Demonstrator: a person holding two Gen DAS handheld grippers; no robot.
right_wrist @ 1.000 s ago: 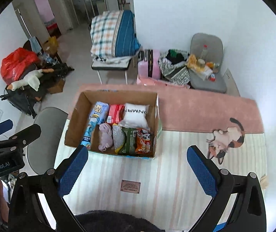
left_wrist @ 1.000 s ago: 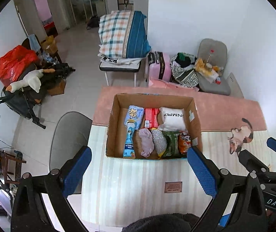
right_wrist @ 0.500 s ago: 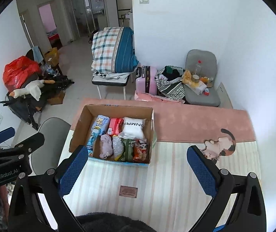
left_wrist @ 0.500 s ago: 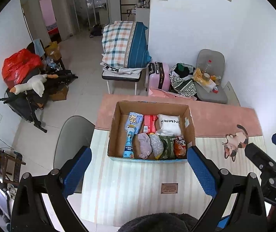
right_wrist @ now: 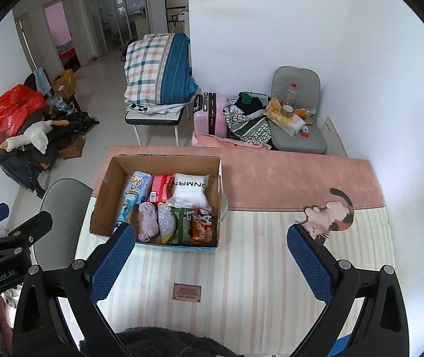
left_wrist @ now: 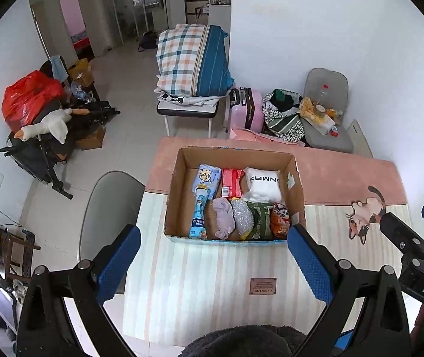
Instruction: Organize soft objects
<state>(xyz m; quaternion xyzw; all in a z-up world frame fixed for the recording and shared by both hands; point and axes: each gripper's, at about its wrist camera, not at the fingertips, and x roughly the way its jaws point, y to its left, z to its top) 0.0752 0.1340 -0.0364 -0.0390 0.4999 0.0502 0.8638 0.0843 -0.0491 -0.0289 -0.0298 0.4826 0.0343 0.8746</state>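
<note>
Centrally, an open cardboard box [left_wrist: 235, 196] stands on the desk [left_wrist: 212, 282], astride the line where the striped mat meets the pink runner [left_wrist: 345, 172]. Inside the box, the far row holds a blue cat-print pack [left_wrist: 207, 176], a red packet [left_wrist: 232, 182] and a white pillow [left_wrist: 264, 182]; the near row holds a blue bottle [left_wrist: 199, 215] lying lengthwise, a lilac cloth [left_wrist: 224, 218], a silver pouch [left_wrist: 242, 218], a green packet [left_wrist: 260, 218] and an orange snack bag [left_wrist: 280, 221] against the box's right wall. The left gripper [left_wrist: 212, 255] hangs above the desk on the near side of the box, jaws wide and holding nothing. The right gripper [right_wrist: 210, 255] hangs likewise, jaws wide and empty, with the box off to its left. Striped mat lies bare between the box's near edge and a small brown label [left_wrist: 263, 286]. Right of the box, bare mat reaches to a cat figure [right_wrist: 331, 215]. Left of the box, the desk edge runs close, with a grey chair [left_wrist: 107, 208] just beyond it.
</note>
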